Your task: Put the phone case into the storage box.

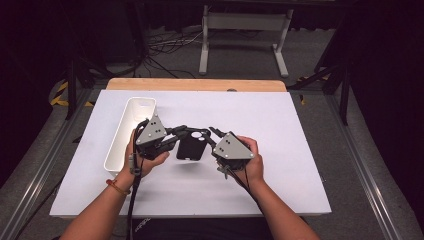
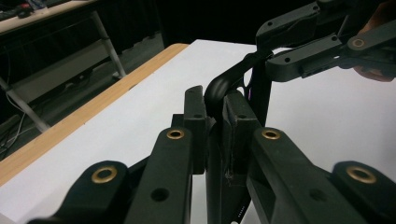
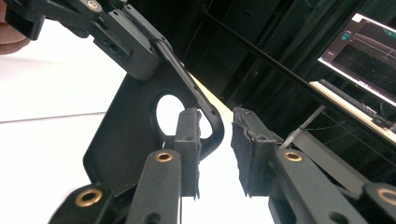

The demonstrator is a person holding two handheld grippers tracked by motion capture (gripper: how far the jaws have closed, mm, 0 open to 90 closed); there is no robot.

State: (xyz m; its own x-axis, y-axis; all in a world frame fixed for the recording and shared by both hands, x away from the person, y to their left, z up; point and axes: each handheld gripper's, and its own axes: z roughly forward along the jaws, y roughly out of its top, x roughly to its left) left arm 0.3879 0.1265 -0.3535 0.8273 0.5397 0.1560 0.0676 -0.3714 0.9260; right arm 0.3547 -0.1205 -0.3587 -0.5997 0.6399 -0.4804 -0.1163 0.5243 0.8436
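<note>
In the high view, a black phone case [image 1: 190, 148] hangs above the white table [image 1: 280, 145], just right of the long white tray [image 1: 131, 131] that lies along the table's left part. The left gripper [image 1: 176, 134], with its grey three-cornered plate, sits right beside the tray's near end and reaches away from it to the case's upper left corner. The right gripper [image 1: 214, 134] lies farther from the tray, on the far side of the case, its tips at the case's upper right corner. A hand holds each tool, and the left wrist wears an orange band [image 1: 118, 187].

In the left gripper view, the left gripper [image 2: 215, 122] has its jaws squeezed onto the thin edge of the phone case [image 2: 231, 79], both pads pressing on the rim, so the case stands on edge between them. The right gripper [image 2: 275, 58] meets the case at its far corner, with the table's wooden edge [image 2: 88, 116] off to the left.

In the right gripper view, the right gripper [image 3: 217, 149] stands with a clear gap between its pads. The phone case [image 3: 126, 135], with its camera cut-out, lies against the left pad, while the right pad is apart from it, so the jaws do not clamp it. The left gripper [image 3: 135, 51] grips the case's upper edge. A lit monitor [image 3: 362, 53] glows well beyond the case.
</note>
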